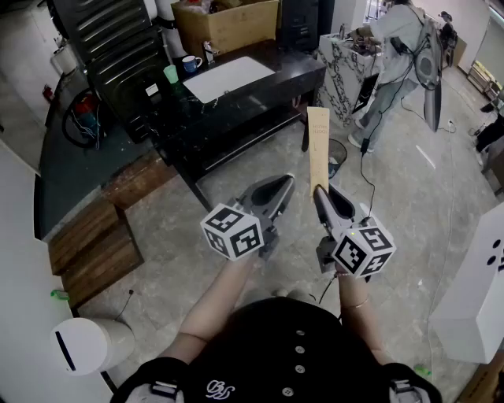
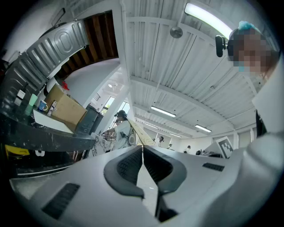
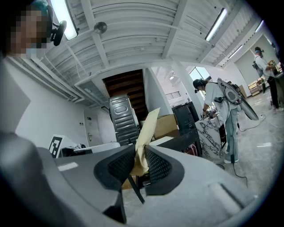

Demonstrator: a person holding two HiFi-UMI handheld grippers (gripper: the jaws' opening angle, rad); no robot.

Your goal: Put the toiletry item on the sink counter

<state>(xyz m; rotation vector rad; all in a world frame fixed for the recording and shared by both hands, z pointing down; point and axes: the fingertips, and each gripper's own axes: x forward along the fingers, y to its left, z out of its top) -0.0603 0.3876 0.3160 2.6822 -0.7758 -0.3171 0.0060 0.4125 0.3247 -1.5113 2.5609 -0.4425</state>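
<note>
The toiletry item is a long, flat tan box [image 1: 318, 148]. It stands upright out of my right gripper [image 1: 320, 194], whose jaws are shut on its lower end. In the right gripper view the tan box [image 3: 147, 129] is pinched between the two ribbed pads of the right gripper [image 3: 139, 155]. My left gripper [image 1: 284, 183] hovers just left of it, shut with nothing in it; its pads [image 2: 133, 165] meet. The black sink counter [image 1: 272, 93] with a white basin [image 1: 228, 78] lies ahead, up and to the left, well away from both grippers.
A green cup [image 1: 171, 74] and a blue mug [image 1: 191, 63] stand at the counter's back, with a cardboard box [image 1: 228, 24] behind. A person [image 1: 398, 55] works at a marbled table [image 1: 342, 61] on the right. Wooden steps [image 1: 94, 240] and a white bin [image 1: 90, 344] sit left.
</note>
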